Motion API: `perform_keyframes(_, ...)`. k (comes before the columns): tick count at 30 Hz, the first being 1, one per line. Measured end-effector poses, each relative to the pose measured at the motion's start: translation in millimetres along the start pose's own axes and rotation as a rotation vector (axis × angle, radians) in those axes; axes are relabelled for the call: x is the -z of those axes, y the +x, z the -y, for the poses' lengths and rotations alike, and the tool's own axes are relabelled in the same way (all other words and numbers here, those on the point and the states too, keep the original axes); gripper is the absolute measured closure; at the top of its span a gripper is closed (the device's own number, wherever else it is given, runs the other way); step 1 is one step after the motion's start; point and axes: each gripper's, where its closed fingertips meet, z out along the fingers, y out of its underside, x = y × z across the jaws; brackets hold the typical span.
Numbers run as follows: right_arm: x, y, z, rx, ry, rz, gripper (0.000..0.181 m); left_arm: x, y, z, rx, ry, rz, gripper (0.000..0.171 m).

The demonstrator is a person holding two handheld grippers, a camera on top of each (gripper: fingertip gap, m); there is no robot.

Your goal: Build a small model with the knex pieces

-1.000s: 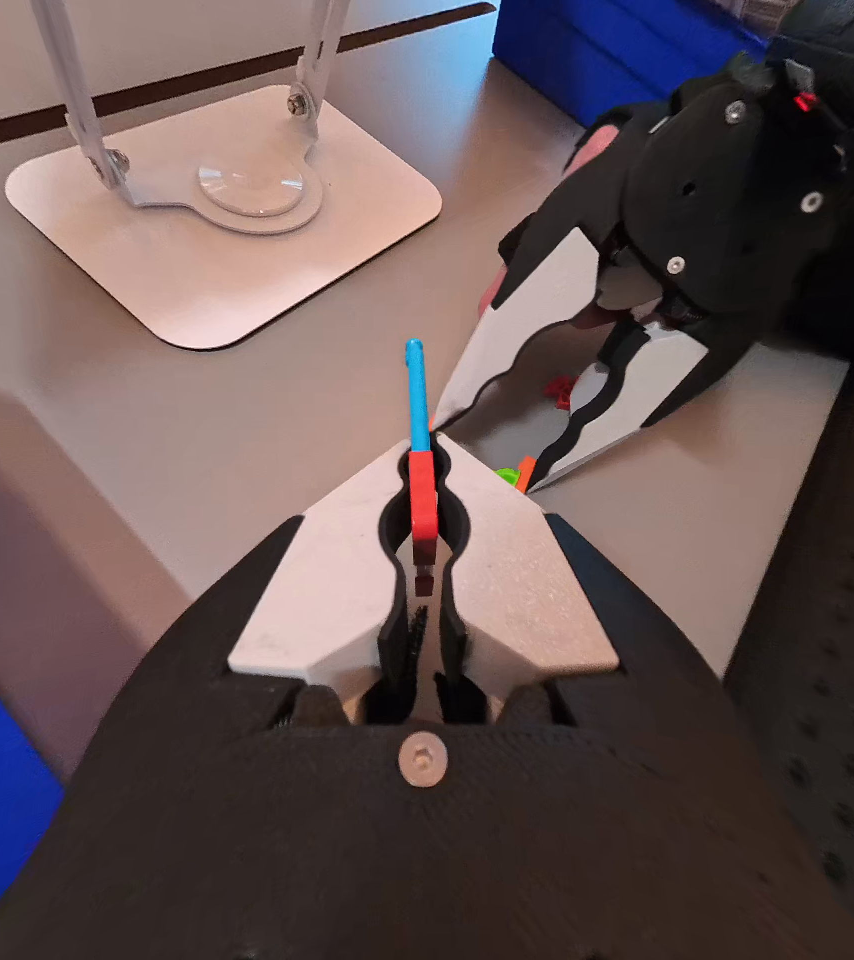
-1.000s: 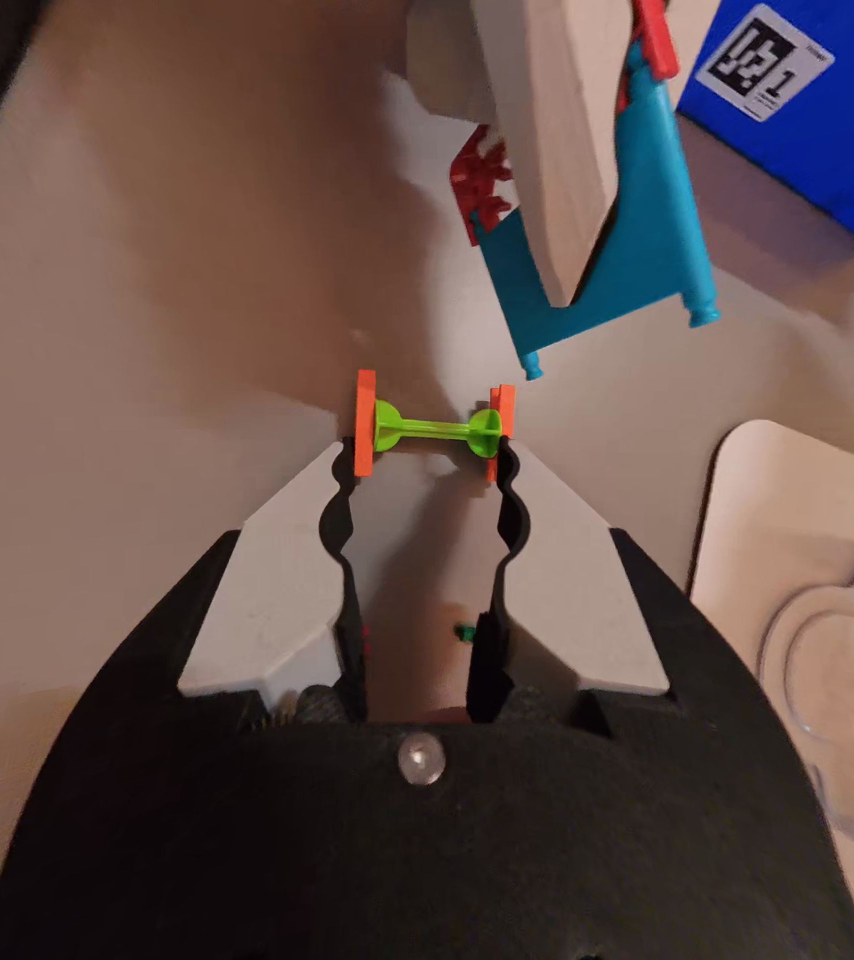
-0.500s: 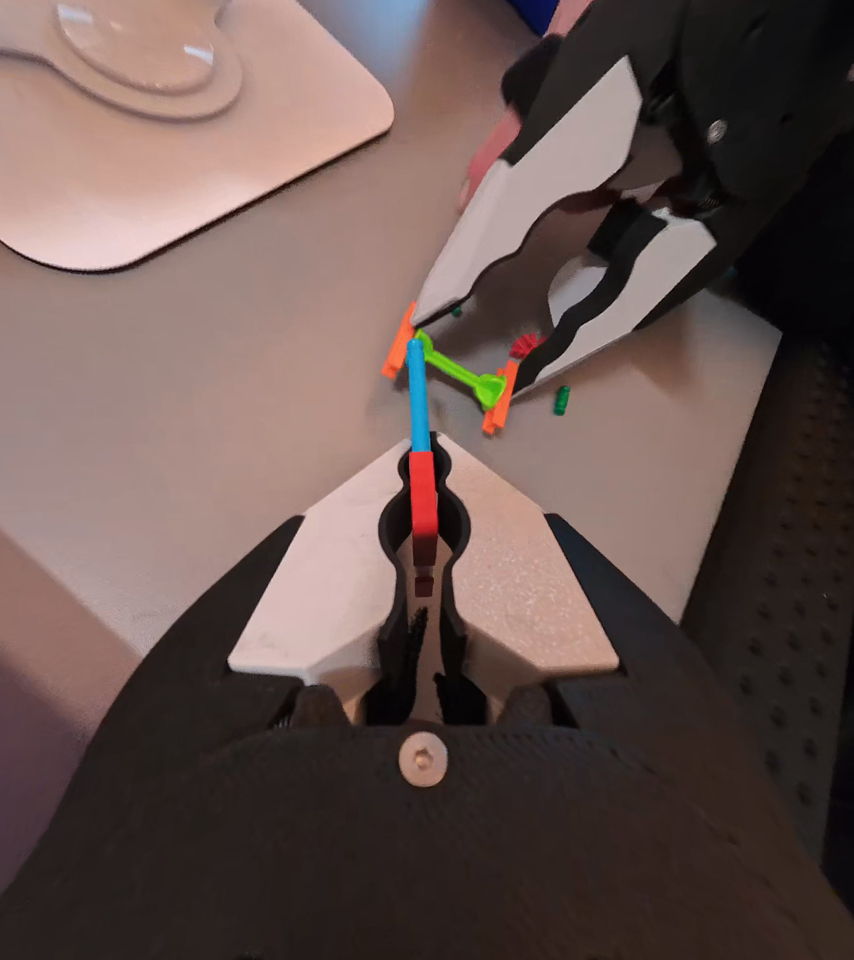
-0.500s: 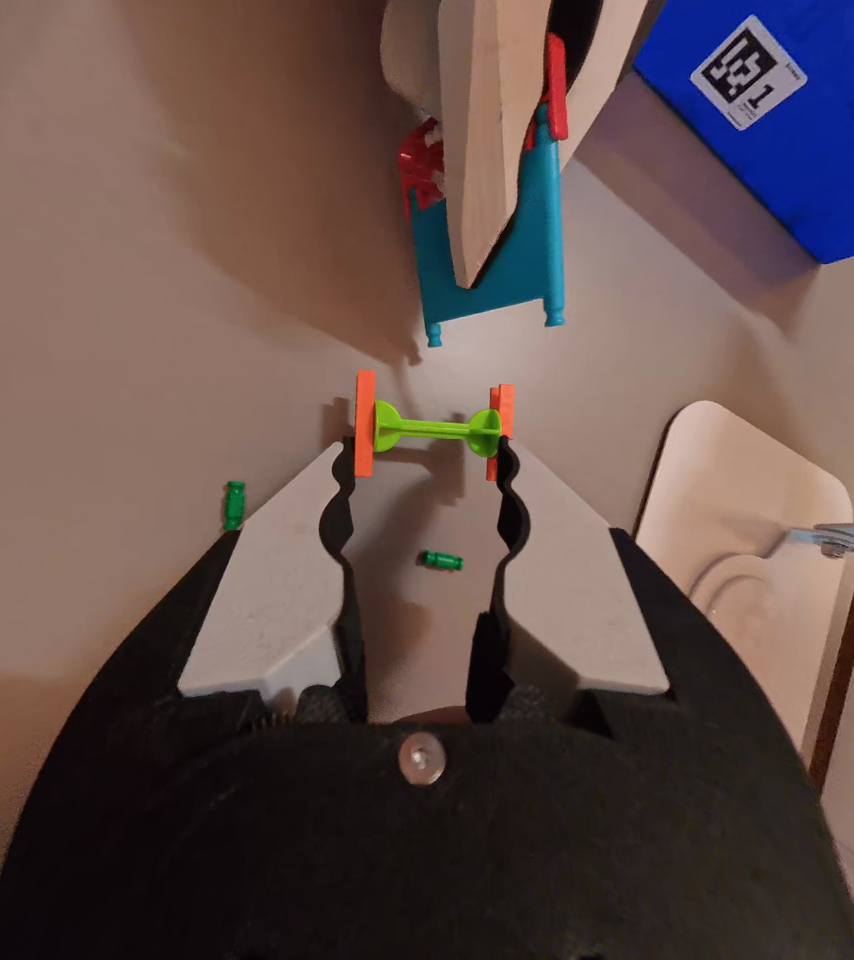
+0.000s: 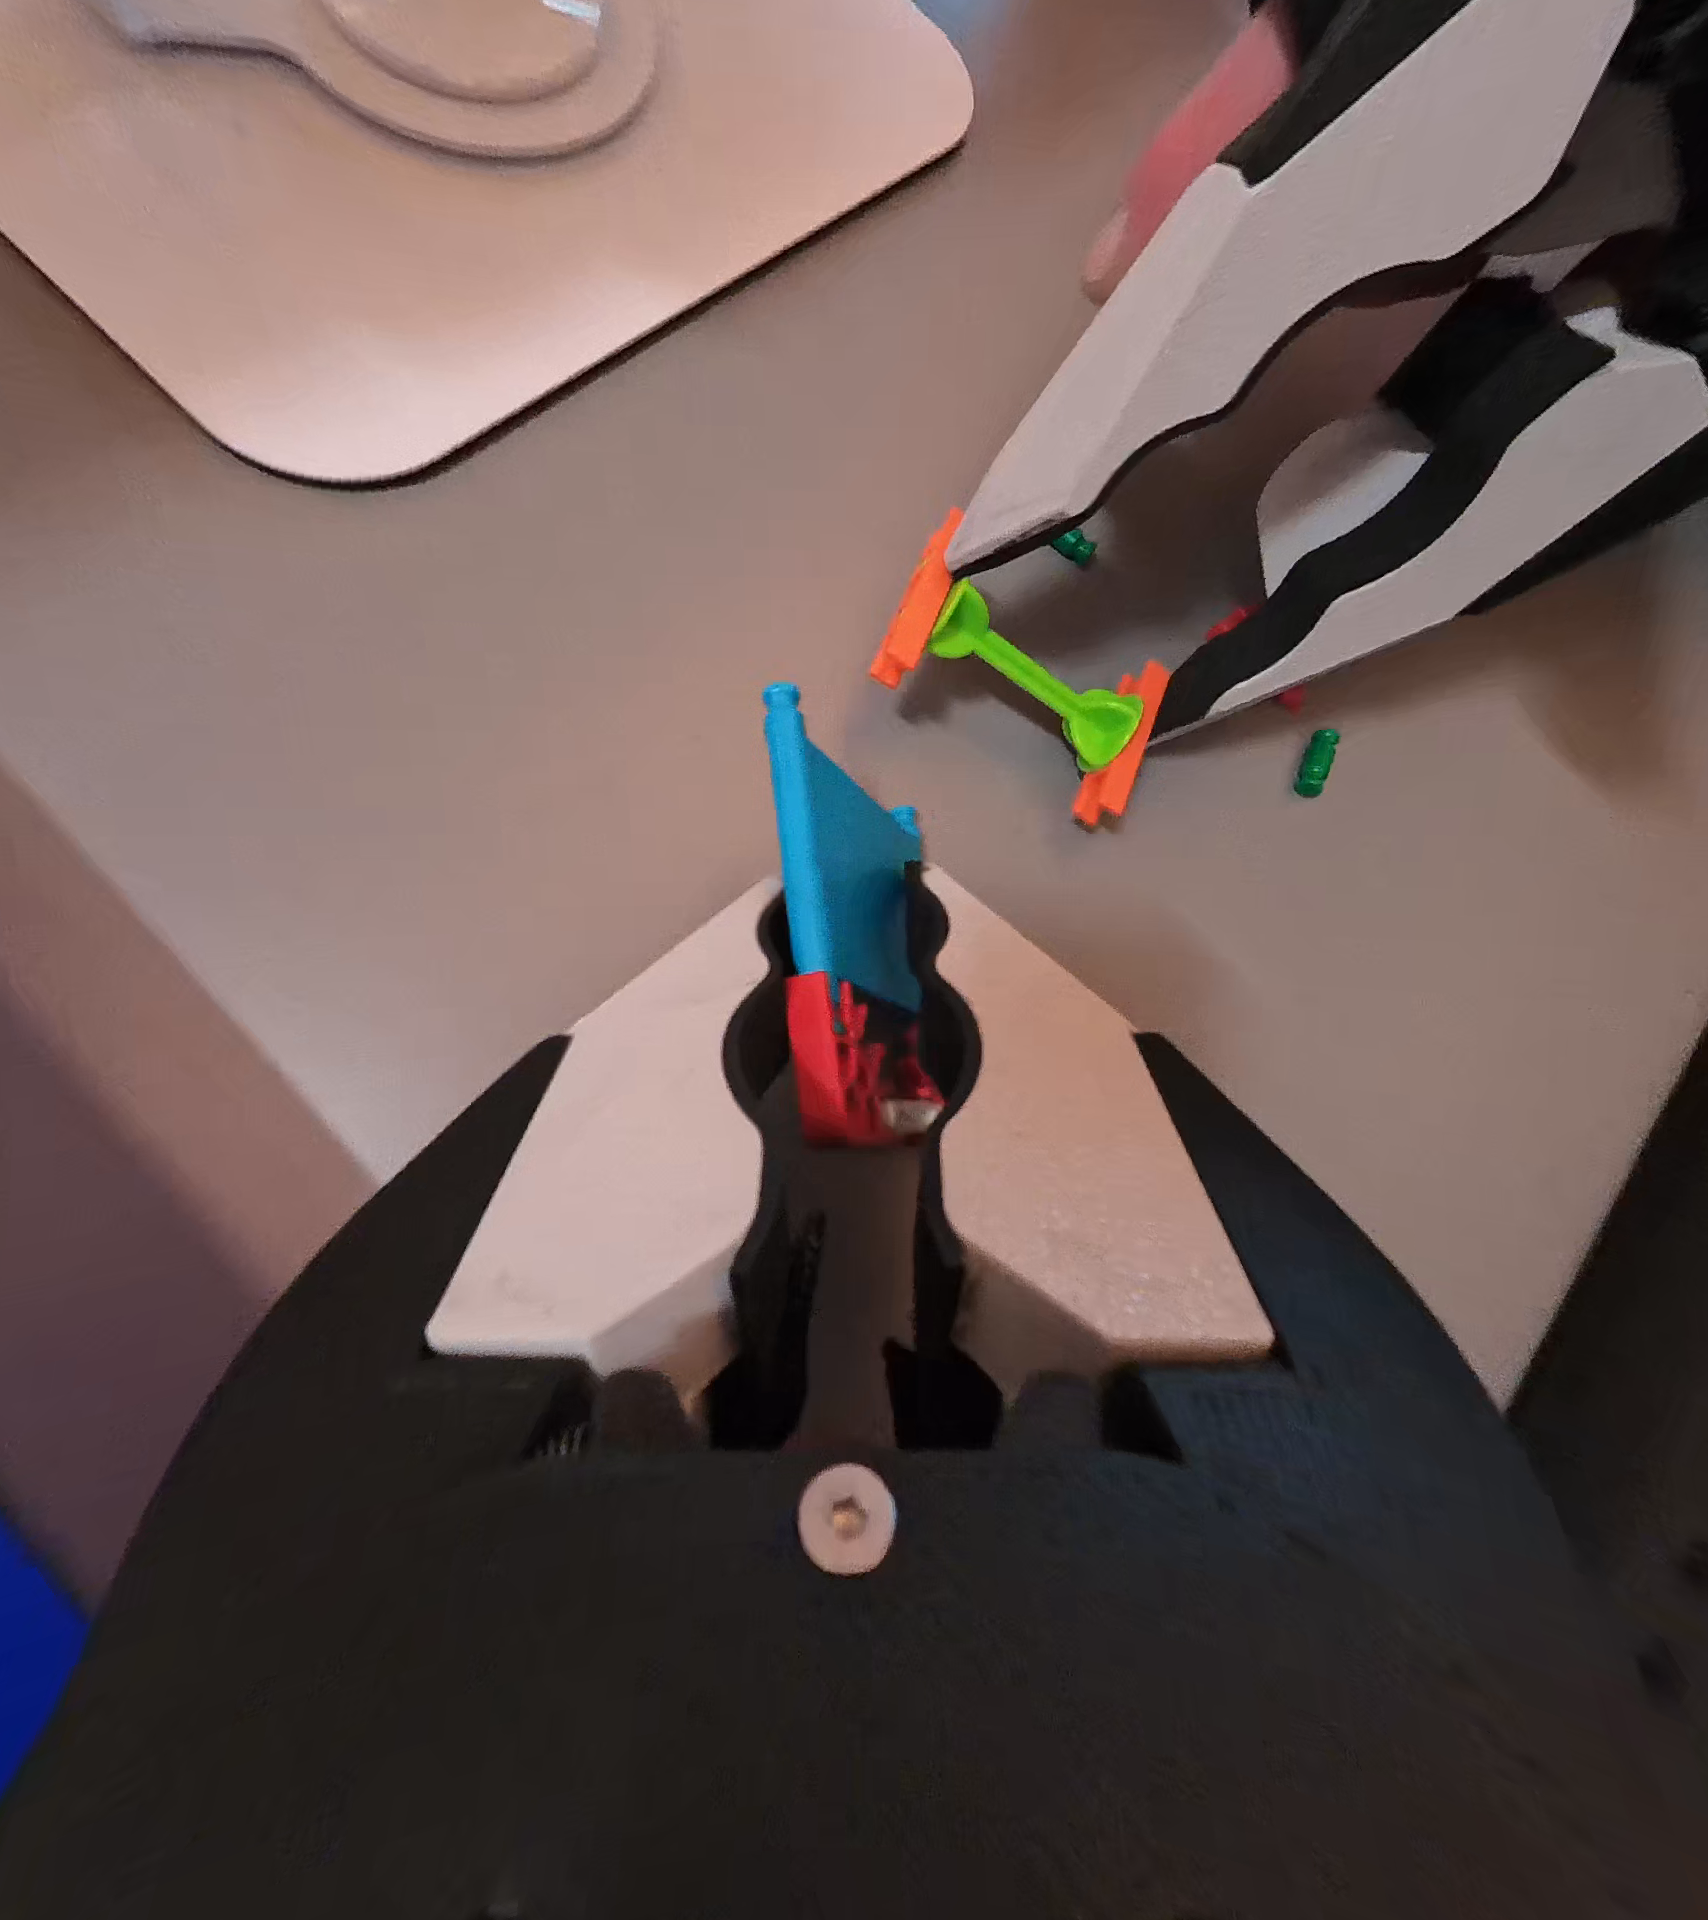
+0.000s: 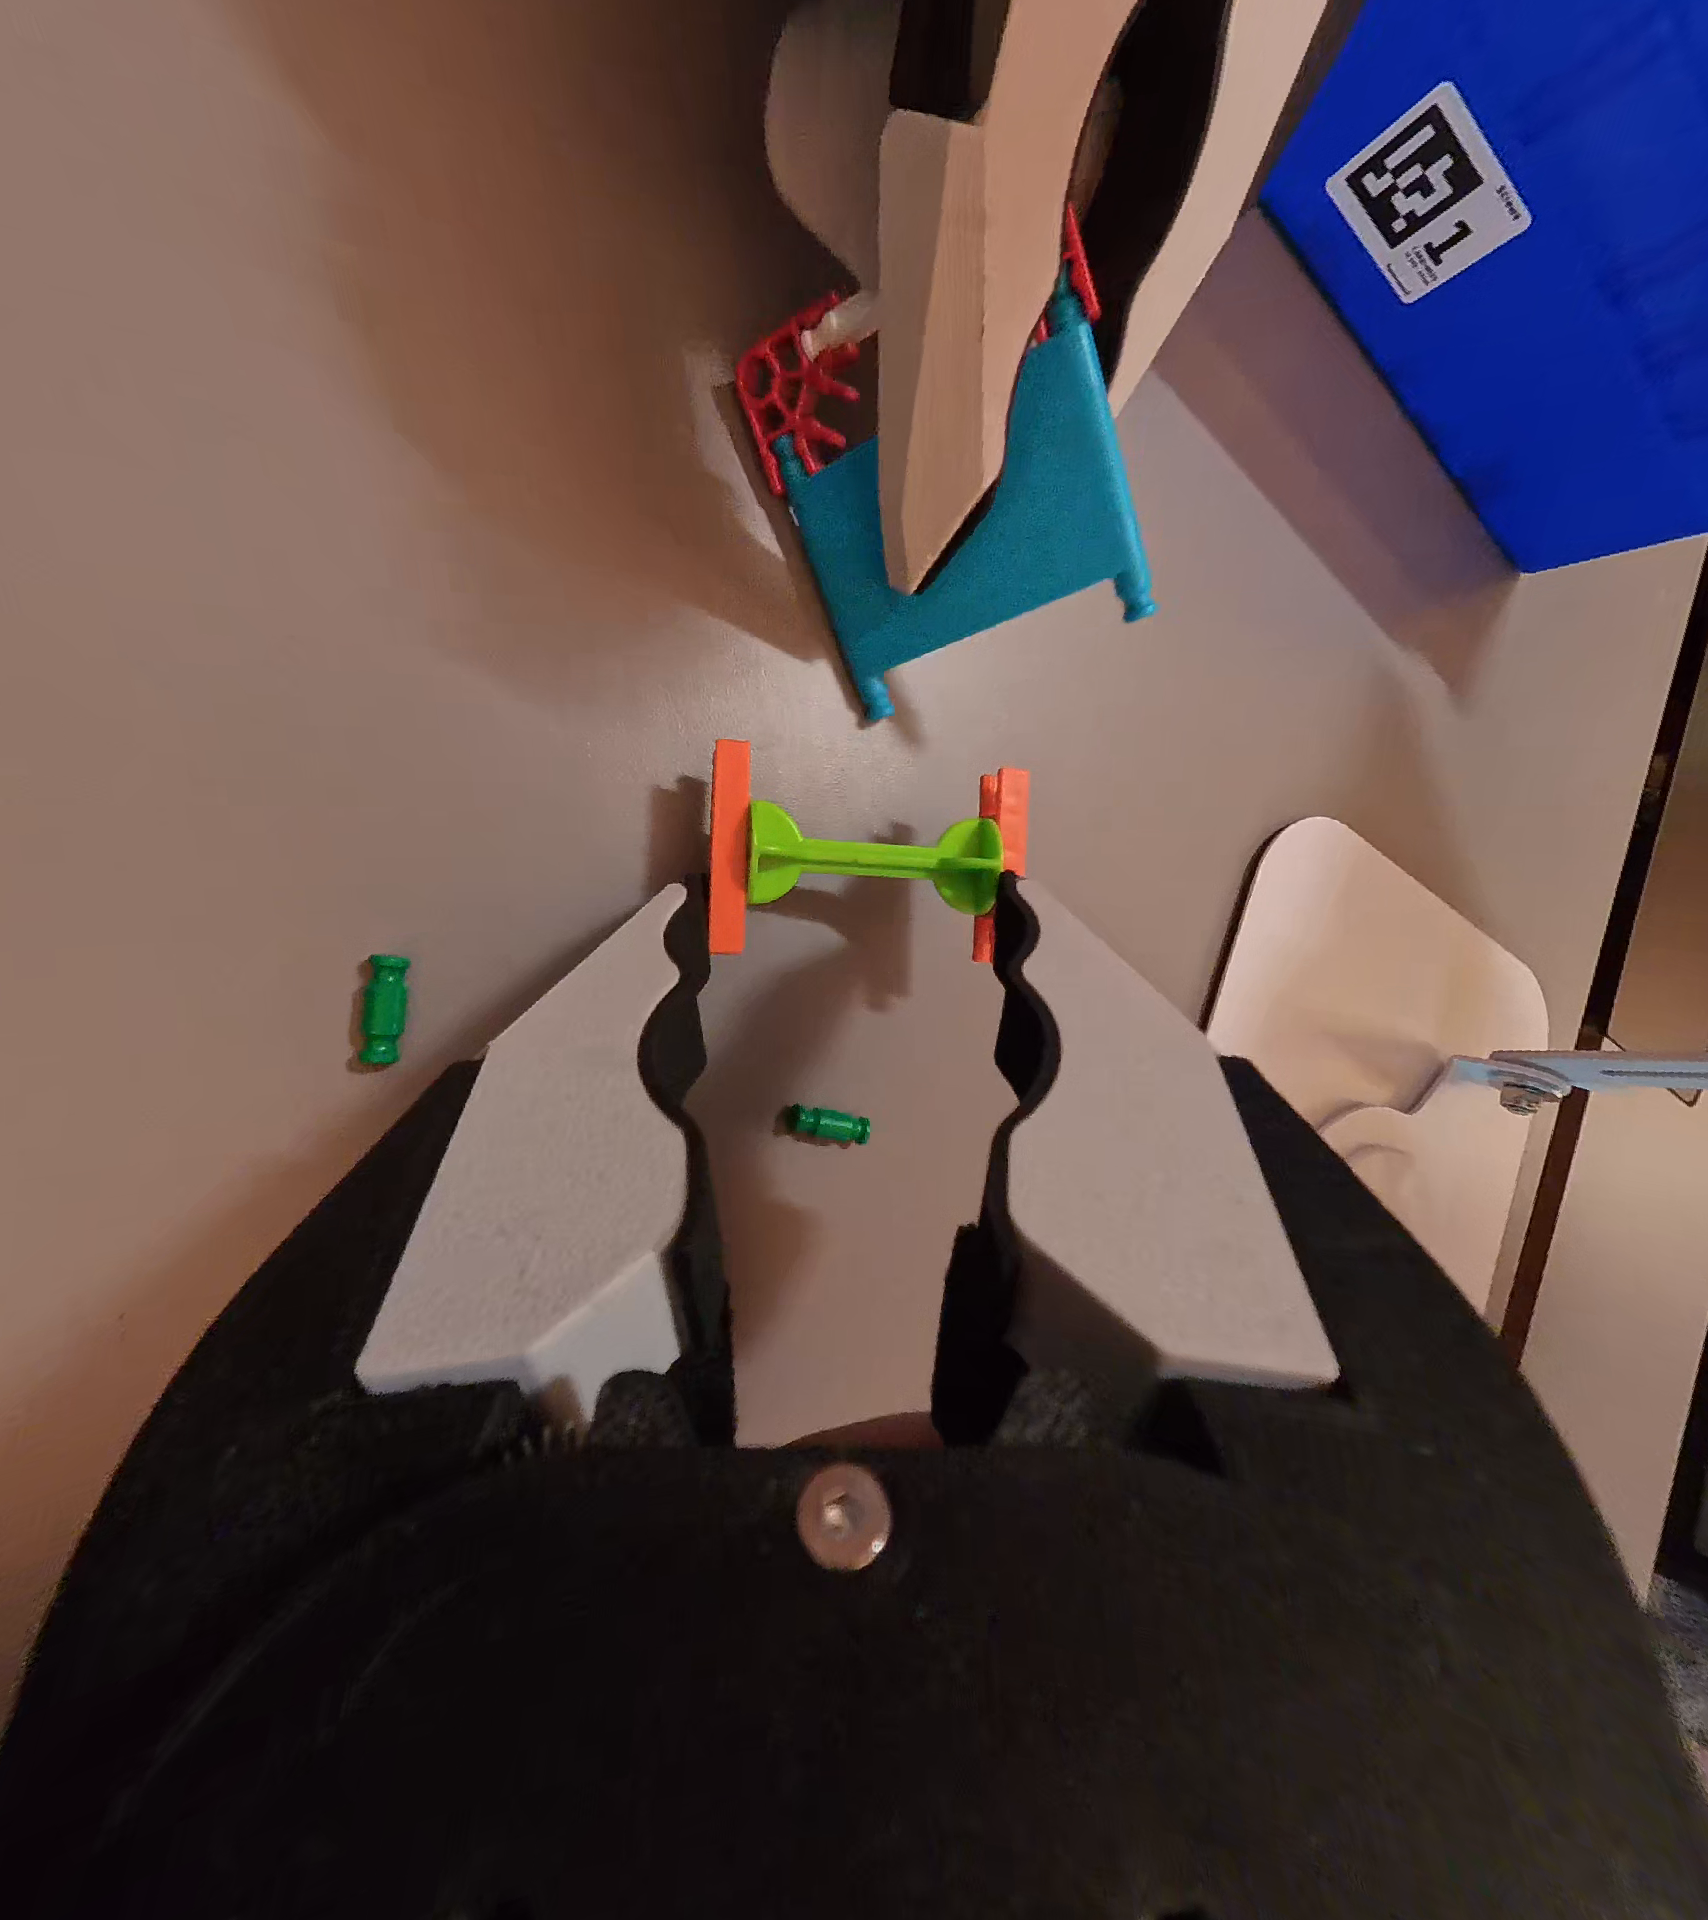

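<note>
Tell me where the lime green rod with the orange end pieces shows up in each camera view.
Left wrist view: the lime green rod lies right of centre, above the middle, between the right gripper fingertips.
Right wrist view: the rod is at centre, just beyond that gripper's own tips.
Shared landmark: the blue panel held in the left gripper.

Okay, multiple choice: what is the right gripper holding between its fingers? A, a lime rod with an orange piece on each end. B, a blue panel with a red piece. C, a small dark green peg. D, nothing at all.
A: the right gripper has its fingers pressed on the orange end pieces of the lime rod; the blue panel sits in the left gripper.
</note>
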Motion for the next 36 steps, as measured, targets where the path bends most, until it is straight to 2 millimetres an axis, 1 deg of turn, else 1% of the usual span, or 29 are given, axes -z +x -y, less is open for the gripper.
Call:
perform_keyframes(2, 0, 0, 2, 0.005, 0.011, -0.001, 0.128, 4, 0, 3, -0.009, 0.024, 0.008, 0.167)
perform_keyframes(3, 1, 0, 3, 0.005, 0.018, -0.001, 0.128, 6, 2, 5, -0.015, 0.032, -0.004, 0.171)
perform_keyframes(8, 0, 5, 7, 0.060, 0.020, -0.060, 0.128, 10, 12, 5, -0.063, 0.024, -0.048, 0.171)
perform_keyframes(10, -1, 8, 11, 0.123, 0.029, -0.116, 0.128, 15, 16, 10, -0.083, 0.043, -0.056, 0.171)
perform_keyframes(12, -2, 16, 13, 0.220, 0.014, -0.206, 0.128, 19, 26, 11, -0.106, 0.046, -0.104, 0.171)
perform_keyframes(14, -3, 20, 18, 0.302, 0.023, -0.286, 0.128, 21, 30, 11, -0.098, 0.038, -0.134, 0.171)
perform_keyframes(18, -1, 26, 28, 0.444, 0.031, -0.429, 0.128, 22, 28, 10, -0.060, 0.038, -0.159, 0.171)
perform_keyframes(21, 0, 29, 30, 0.515, 0.037, -0.505, 0.128, 22, 26, 10, -0.044, 0.032, -0.163, 0.171)
perform_keyframes(26, -1, 29, 29, 0.548, 0.045, -0.542, 0.128, 20, 25, 8, -0.035, 0.016, -0.165, 0.171)
perform_keyframes(31, 2, 32, 29, 0.591, 0.046, -0.629, 0.128, 20, 23, 12, 0.029, 0.043, -0.186, 0.171)
perform_keyframes(36, 5, 30, 28, 0.625, 0.054, -0.678, 0.129, 19, 25, 13, 0.082, 0.064, -0.234, 0.171)
